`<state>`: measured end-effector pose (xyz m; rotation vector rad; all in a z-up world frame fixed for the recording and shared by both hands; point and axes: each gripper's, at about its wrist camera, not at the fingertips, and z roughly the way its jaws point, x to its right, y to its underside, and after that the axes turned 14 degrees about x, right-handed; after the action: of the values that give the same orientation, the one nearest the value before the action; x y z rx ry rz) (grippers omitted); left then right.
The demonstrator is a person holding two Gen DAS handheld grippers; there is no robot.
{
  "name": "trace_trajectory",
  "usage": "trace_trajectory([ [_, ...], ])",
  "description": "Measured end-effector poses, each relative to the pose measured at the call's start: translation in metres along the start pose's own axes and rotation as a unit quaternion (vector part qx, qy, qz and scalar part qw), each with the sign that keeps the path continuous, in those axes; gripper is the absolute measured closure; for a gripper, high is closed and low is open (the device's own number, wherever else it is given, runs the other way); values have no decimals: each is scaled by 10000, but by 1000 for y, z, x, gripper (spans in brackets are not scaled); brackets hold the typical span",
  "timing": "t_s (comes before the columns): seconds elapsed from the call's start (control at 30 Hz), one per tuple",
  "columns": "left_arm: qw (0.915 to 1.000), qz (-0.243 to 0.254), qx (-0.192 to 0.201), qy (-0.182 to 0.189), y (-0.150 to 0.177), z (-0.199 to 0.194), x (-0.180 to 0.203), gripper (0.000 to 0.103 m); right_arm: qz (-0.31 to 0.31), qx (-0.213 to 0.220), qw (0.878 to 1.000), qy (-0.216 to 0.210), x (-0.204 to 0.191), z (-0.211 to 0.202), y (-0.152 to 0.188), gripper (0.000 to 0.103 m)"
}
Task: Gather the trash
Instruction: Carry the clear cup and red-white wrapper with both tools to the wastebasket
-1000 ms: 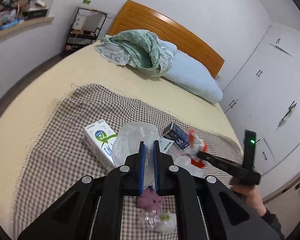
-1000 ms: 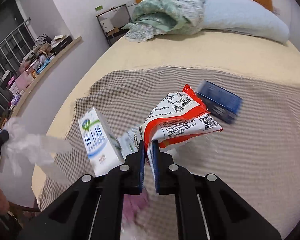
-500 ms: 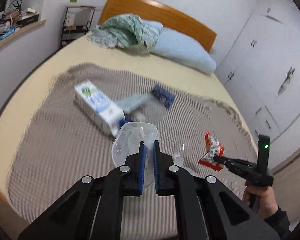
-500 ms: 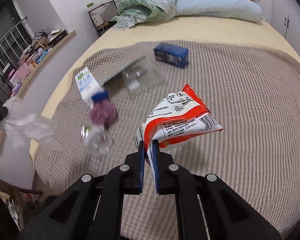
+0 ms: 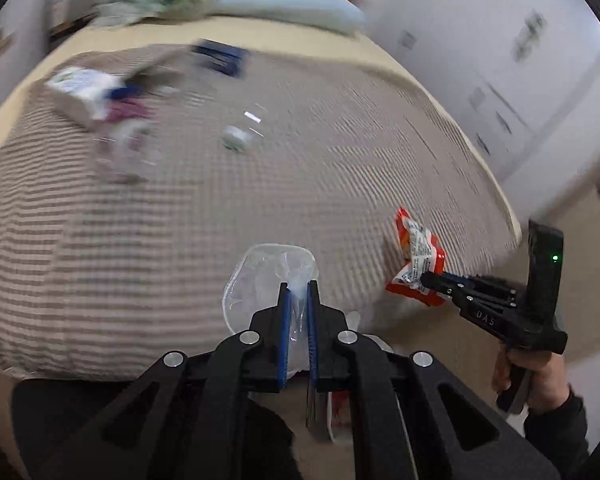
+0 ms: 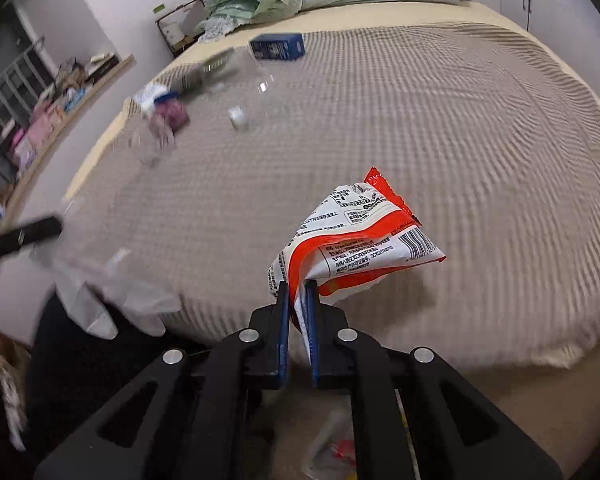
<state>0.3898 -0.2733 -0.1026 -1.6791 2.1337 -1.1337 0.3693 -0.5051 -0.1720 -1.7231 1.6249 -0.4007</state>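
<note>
Red-and-white crinkled plastic, a snack wrapper (image 6: 356, 240), is pinched at its lower corner between the nearly closed blue-padded fingers of the right gripper (image 6: 299, 292). The wrapper is held above the near edge of the bed, its long axis running up and away from the fingers toward the headboard, the red sealed end pointed farthest away. In the left wrist view the same wrapper (image 5: 418, 258) is seen at the right gripper's tip (image 5: 426, 280). A clear, thin plastic bag (image 5: 268, 280) is clamped in the almost shut fingers of the left gripper (image 5: 298, 292), its open mouth held up over the checked brown blanket (image 5: 260, 184). Farther up the blanket, blurred, lie a white carton (image 5: 80, 90), a dark blue box (image 6: 278, 46) and a small white cap (image 5: 235, 139).
</note>
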Motion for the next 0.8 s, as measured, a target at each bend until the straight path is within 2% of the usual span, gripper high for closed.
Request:
trace_trajectory([
  [0.13, 9962, 623, -535, 306, 41, 31, 50, 98, 81, -95, 9999, 2, 17, -34, 73, 94],
  [0.23, 9918, 766, -886, 508, 67, 53, 73, 98, 335, -365, 9988, 11, 25, -45, 134, 94],
  [0.3, 9892, 876, -1031, 562, 79, 65, 81, 98, 302, -715, 9969, -95, 22, -41, 179, 93],
  [0.4, 9838, 1066, -1297, 635, 96, 84, 91, 98, 361, -1226, 9917, -124, 24, -16, 225, 93],
  [0.47, 9804, 1154, -1462, 635, 108, 97, 97, 98, 460, -1529, 9870, -169, 33, 16, 251, 93],
  [0.63, 9748, 1296, -1740, 512, 126, 123, 100, 98, 291, -2087, 9775, 13, 60, 93, 280, 91],
  [0.67, 9736, 1320, -1792, 508, 131, 128, 101, 98, 291, -2156, 9761, 12, 69, 107, 285, 87],
  [0.73, 9707, 1403, -1892, 468, 139, 137, 102, 98, 293, -2238, 9741, 116, 85, 133, 291, 71],
  [0.77, 9689, 1466, -1933, 484, 142, 140, 103, 98, 280, -2294, 9726, 255, 95, 146, 294, 49],
  [0.8, 9666, 1541, -1985, 505, 146, 144, 106, 98, 309, -2327, 9715, 328, 101, 154, 295, 42],
])
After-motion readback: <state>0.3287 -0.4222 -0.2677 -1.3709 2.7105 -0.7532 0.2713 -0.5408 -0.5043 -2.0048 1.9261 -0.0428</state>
